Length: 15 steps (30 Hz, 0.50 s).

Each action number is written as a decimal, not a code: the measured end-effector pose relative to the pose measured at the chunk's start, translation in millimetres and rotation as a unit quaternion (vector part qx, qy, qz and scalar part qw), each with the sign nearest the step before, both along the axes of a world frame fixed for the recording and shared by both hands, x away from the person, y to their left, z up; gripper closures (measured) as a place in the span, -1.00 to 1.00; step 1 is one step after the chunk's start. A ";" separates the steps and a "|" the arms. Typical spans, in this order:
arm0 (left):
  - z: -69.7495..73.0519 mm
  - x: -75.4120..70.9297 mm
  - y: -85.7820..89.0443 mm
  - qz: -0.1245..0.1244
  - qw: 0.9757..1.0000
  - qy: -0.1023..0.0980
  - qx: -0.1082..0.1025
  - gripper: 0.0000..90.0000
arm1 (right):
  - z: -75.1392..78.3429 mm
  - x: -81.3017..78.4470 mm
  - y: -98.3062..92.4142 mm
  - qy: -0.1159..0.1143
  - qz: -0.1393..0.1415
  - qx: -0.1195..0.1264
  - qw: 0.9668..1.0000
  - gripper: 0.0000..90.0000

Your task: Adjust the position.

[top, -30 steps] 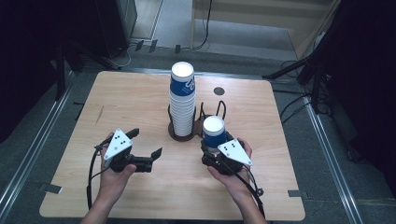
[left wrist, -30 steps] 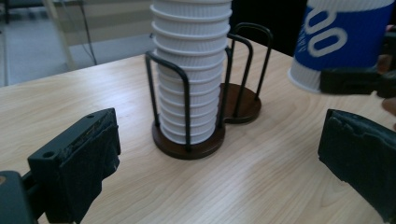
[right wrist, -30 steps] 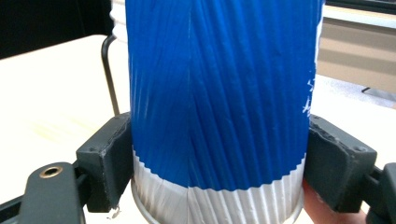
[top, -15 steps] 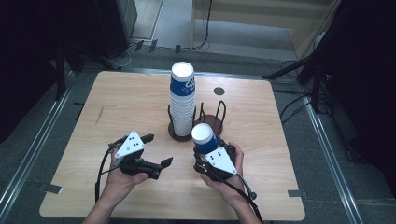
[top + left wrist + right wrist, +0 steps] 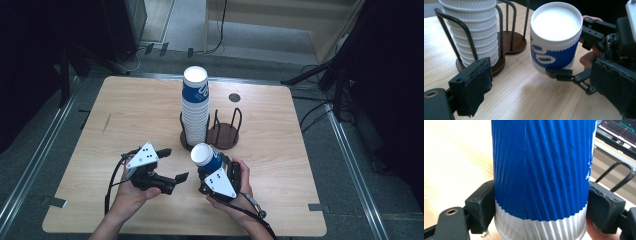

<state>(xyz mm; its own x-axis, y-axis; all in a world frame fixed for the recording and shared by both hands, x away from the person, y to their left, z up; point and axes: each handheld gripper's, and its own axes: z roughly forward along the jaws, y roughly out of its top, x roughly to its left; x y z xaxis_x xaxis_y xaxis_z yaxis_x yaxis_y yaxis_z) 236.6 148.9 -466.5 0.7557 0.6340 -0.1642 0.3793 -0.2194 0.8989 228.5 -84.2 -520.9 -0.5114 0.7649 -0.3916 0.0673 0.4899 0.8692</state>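
High view. A wooden table (image 5: pixel 125 115) is seen from above, with a dark two-ring cup holder (image 5: pixel 220 132) near its centre. A tall stack of blue-and-white paper cups (image 5: pixel 195 107) is seated in the holder's left ring; the right ring is bare. At about 6 o'clock from the stack, near the table's front edge, a single paper cup (image 5: pixel 205 156) is gripped by the right gripper (image 5: pixel 212 167), tilted so its white underside faces up and toward 11 o'clock. The left gripper (image 5: pixel 172 165) is held at 9 o'clock from that cup, jaws spread wide with nothing between them, pointing toward the cup. The left hand (image 5: pixel 131 192) and right hand (image 5: pixel 240 185) enter from 6 o'clock.

Left gripper view. The two black padded jaws are seen far apart at the lower corners, nothing held. Between them, at 12 to 1 o'clock, the single paper cup (image 5: pixel 554 37) is seen, ribbed, white with a blue band, clamped near its rim by the right gripper (image 5: pixel 576 52). The stack of cups (image 5: pixel 471 32) in the wire holder (image 5: pixel 506 47) sits at 10 o'clock.

Right gripper view. The cup's blue ribbed wall (image 5: pixel 541 170) is pressed on both sides by the black jaws, which are closed on it near its white lower band. A wire loop of the holder (image 5: pixel 619 173) is glimpsed at 3 o'clock.
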 end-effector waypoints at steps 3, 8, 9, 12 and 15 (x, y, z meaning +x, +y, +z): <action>-0.4 -0.2 -1.8 -0.014 1.000 0.003 -0.007 -0.88 | -1.9 -2.8 3.4 -0.005 0.006 -0.008 1.000 -0.60; -0.9 -0.2 -5.8 -0.023 1.000 0.010 -0.003 -0.85 | -4.0 -6.7 7.4 -0.017 0.018 -0.026 0.999 -0.60; -1.0 -0.4 -7.0 -0.025 1.000 0.011 -0.003 -0.85 | -4.6 -7.5 8.3 -0.022 0.021 -0.031 0.999 -0.60; -1.4 -0.6 -9.0 -0.030 0.999 0.014 -0.001 -0.84 | -6.2 -10.6 11.0 -0.029 0.031 -0.044 0.998 -0.60; -1.3 -0.9 -9.6 -0.033 0.999 0.017 -0.006 -0.83 | -7.3 -12.9 13.7 -0.040 0.037 -0.057 0.997 -0.60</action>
<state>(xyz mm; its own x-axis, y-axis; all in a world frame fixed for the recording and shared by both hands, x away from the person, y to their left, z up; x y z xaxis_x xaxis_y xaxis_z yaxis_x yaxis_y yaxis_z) 235.7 139.3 -467.9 0.7899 0.5805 -0.1978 0.3951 -0.2351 0.8880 215.6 -70.5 -528.3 -0.5275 0.6751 -0.5158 -0.0401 0.5867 0.8088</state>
